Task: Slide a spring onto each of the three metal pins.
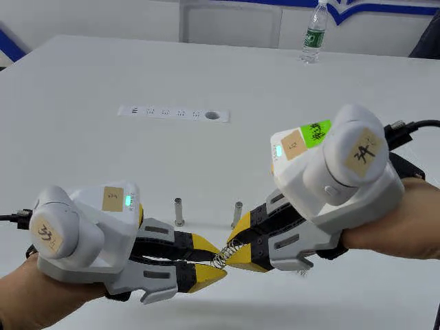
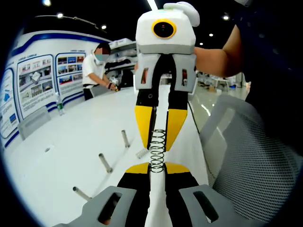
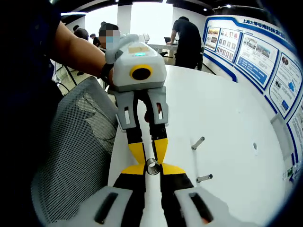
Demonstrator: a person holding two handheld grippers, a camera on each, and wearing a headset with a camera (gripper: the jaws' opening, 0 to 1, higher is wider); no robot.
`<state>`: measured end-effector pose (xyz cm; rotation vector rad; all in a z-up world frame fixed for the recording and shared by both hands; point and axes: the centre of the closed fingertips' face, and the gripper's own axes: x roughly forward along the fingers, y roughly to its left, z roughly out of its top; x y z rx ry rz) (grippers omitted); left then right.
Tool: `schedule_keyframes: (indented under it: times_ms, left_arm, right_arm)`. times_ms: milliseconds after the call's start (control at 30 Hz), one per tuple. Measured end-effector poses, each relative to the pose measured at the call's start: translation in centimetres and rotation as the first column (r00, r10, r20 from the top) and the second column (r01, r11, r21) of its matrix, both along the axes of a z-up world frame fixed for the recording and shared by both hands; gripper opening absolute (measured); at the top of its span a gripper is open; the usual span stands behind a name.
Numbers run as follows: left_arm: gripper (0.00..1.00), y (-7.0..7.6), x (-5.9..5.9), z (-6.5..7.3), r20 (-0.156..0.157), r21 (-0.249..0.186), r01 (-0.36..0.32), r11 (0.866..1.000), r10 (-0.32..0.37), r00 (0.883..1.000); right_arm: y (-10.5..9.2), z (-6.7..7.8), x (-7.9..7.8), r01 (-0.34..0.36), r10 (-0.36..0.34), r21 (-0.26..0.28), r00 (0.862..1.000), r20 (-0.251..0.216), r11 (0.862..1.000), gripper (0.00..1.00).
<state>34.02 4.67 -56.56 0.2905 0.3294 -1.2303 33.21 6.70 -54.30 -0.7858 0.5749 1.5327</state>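
Above table [image 1: 103, 75], left claw [image 2: 157, 168], right claw [image 3: 151, 168] pinch spring [image 2: 157, 147]

White bodies w/ tan labels, black/yellow jaws, black cables on left tongs [image 1: 210, 267] & right tongs [image 1: 232, 249].

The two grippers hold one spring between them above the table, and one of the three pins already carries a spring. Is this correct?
Not quite. The left gripper and the right gripper do hold the spring between them, but none of the three pins carries a spring: all are bare, as the left gripper view shows.
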Motion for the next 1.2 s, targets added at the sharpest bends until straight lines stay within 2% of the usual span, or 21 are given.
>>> schedule_keyframes:
  times_ms: [267, 500, 600, 933, 1200]
  left_arm:
    - [0.10, -0.2, 0.3, 0.0, -0.001, -0.011, -0.013, 1.000, 0.013, 1.000]
    - [0.10, -0.1, 0.5, 0.0, 0.009, -0.012, -0.021, 1.000, 0.021, 1.000]
    - [0.11, -0.1, 0.6, 0.1, 0.003, -0.018, -0.028, 0.999, 0.028, 1.000]
    - [0.15, 0.9, 1.2, 0.3, -0.012, -0.045, -0.071, 0.996, 0.071, 0.997]
    - [0.23, 2.4, 1.4, -0.2, -0.034, -0.051, -0.120, 0.991, 0.119, 0.992]
  right_arm:
    - [0.7, 0.1, 0.0, -0.068, 0.070, -0.077, 0.997, 0.020, 0.995, 0.12]
    - [0.6, 0.0, 0.3, -0.092, 0.096, -0.129, 0.995, 0.026, 0.987, 0.12]
    - [0.7, 0.0, 0.4, -0.096, 0.101, -0.140, 0.995, 0.024, 0.985, 0.12]
    - [0.7, 0.2, 1.4, -0.078, 0.084, -0.147, 0.996, 0.031, 0.986, 0.12]
    - [-0.8, 1.0, 3.2, -0.023, 0.029, -0.138, 0.999, 0.044, 0.990, 0.12]
